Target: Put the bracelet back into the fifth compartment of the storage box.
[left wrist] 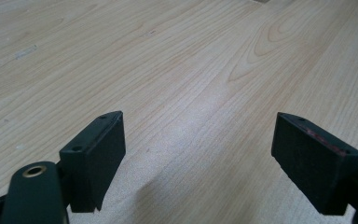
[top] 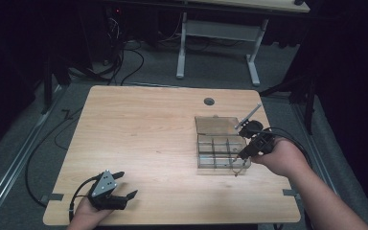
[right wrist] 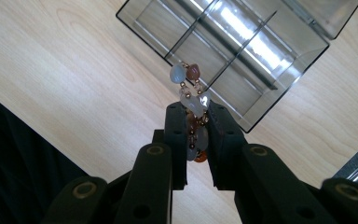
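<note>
- Our right gripper (right wrist: 196,126) pinches a beaded bracelet (right wrist: 192,100), which dangles beyond its tips above the clear divided box (right wrist: 242,56).
- Our left gripper (left wrist: 198,154) gapes empty over bare table (left wrist: 177,56).
- Risk: loose beads could snag a divider or slip free.

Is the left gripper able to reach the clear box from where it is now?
Probably yes: the left gripper is open and bare table lies between it and the clear box.

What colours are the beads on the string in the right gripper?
Pale blue-white and reddish-brown beads, clearest in the right gripper view.
</note>
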`<action>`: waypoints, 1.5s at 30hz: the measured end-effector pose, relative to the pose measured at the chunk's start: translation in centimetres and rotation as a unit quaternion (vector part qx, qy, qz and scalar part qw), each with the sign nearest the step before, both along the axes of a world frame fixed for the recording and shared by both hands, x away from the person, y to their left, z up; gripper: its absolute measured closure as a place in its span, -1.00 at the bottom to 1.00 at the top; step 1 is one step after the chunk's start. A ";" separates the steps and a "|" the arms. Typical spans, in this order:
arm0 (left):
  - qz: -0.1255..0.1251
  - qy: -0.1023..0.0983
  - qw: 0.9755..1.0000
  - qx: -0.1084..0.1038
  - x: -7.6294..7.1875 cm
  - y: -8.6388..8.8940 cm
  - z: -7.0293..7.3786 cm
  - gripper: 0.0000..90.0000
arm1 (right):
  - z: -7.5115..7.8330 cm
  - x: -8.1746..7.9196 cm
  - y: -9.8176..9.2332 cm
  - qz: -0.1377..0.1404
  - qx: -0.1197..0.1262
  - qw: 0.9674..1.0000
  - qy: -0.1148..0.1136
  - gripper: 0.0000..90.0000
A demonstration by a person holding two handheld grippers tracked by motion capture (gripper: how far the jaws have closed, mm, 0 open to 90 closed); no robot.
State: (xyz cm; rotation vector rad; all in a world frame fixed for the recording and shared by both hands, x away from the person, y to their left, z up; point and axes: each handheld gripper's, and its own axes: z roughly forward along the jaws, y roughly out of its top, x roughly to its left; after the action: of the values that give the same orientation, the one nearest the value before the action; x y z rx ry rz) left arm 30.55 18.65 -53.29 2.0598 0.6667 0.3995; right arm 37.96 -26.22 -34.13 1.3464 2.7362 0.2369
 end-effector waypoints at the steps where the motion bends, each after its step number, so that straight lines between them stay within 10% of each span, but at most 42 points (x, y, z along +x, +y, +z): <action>1: 0.000 0.000 1.000 0.000 0.0 0.0 0.0 -0.60 | 0.2 0.1 0.0 -0.005 0.001 1.000 0.001 0.78; 23: -0.002 0.000 1.000 0.000 0.0 0.0 0.0 -0.60 | 0.7 4.0 1.9 0.000 -0.005 1.000 -0.015 0.78; 45: -0.003 0.001 1.000 0.000 0.0 0.0 0.0 -0.60 | -4.7 5.4 2.8 -0.002 0.002 1.000 0.013 0.78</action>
State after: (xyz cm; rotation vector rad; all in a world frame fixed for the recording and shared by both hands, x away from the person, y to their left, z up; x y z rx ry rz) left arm 30.53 18.64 -53.29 2.0621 0.6611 0.3950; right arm 43.38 -23.46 -38.88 1.3650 2.7543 0.2260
